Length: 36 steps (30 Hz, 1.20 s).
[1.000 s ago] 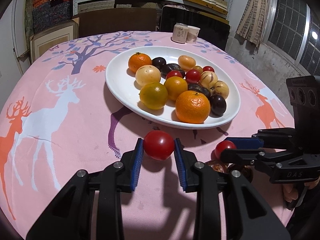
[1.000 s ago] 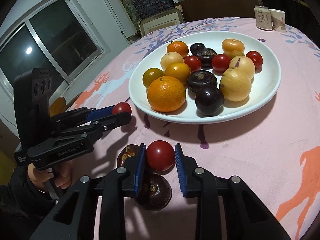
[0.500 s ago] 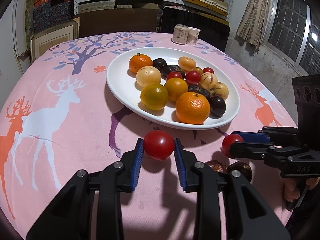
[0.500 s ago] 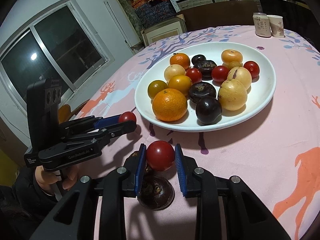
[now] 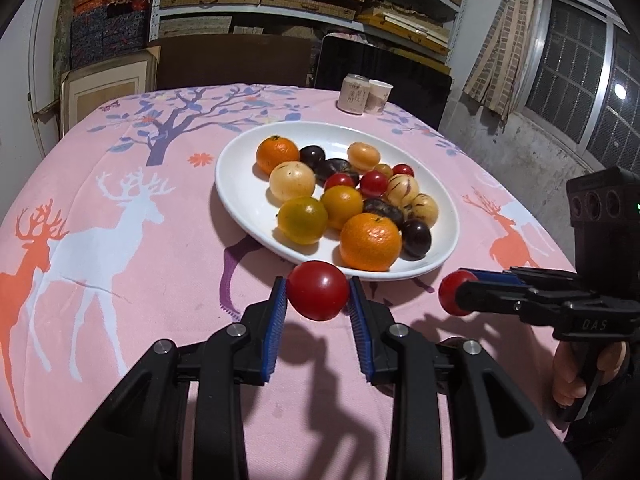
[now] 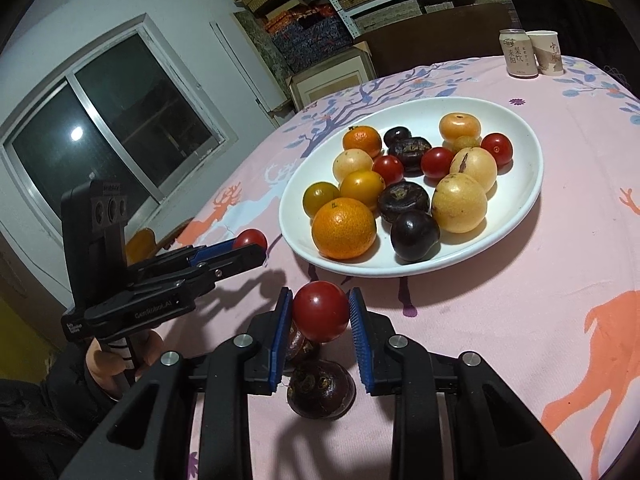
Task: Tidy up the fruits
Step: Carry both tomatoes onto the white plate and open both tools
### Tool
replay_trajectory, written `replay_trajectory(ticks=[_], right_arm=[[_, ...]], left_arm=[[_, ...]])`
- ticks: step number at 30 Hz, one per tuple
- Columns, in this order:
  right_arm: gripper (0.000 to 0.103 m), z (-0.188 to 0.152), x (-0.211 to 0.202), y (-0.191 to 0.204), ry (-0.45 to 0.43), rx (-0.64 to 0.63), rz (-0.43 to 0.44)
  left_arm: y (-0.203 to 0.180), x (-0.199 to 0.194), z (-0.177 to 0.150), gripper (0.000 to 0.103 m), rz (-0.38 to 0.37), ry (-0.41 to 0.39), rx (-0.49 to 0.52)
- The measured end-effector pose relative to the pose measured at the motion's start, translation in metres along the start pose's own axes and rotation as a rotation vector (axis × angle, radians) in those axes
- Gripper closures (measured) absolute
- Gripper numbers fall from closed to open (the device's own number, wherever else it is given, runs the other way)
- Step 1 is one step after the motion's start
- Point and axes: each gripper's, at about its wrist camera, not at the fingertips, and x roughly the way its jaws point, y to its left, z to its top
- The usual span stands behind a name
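Note:
A white plate [image 5: 236, 196] holding oranges, red tomatoes, pale yellow fruits and dark purple fruits sits mid-table on the pink deer cloth. My left gripper [image 5: 317, 288] is shut on a red tomato [image 5: 318, 298], held just short of the plate's near rim. My right gripper [image 6: 320, 300] is shut on another red tomato [image 6: 320, 312], likewise near the rim [image 6: 304, 248]. Two dark purple fruits [image 6: 320, 390] lie on the cloth under the right gripper. Each view shows the other gripper from the side: the right gripper [image 5: 460, 292] and the left gripper [image 6: 256, 246], each with its tomato.
A drink can [image 5: 353, 94] and a paper cup [image 5: 378, 96] stand at the table's far edge. Behind them are a dark chair back [image 5: 380, 68] and shelves of boxes. A person's hand [image 5: 576, 376] grips the right handle. The table edge curves close on both sides.
Both views have tilted up slightly, so the plate sits lower in frame. The dark fruits now lie further beneath the right gripper's tomato. Both tomatoes stay gripped.

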Motion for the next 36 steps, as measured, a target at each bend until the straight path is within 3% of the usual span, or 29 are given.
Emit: replay_trajectory(ticks=[7,16,24,33,35,36], right_arm=[[0.074,0.015,-0.024,-0.005,-0.078,0.044,0.021],[0.074,0.065,-0.046,-0.013,-0.131,0.047,-0.042],[0.074,0.120,-0.005,-0.041,-0.085,0.090,-0.133],[0.074,0.137,0.042,-0.062,-0.049,0.128,-0.154],[0.074,0.139,0.049,-0.063,-0.044,0.122,-0.166],[0.074,0.140,0.054,-0.064,-0.039,0.122,-0.172]], left_arm=[[-0.011,-0.008,0.016,0.072,-0.023,-0.012,0.005],[-0.029,0.025,0.080,0.072,-0.029,-0.002,0.063],[-0.018,0.092,0.117,0.072,-0.018,0.083,0.044],[-0.005,0.119,0.116,0.072,-0.034,0.106,0.021],[-0.006,0.120,0.117,0.068,-0.036,0.103,0.021],[-0.007,0.120,0.117,0.059,-0.038,0.100,0.019]])
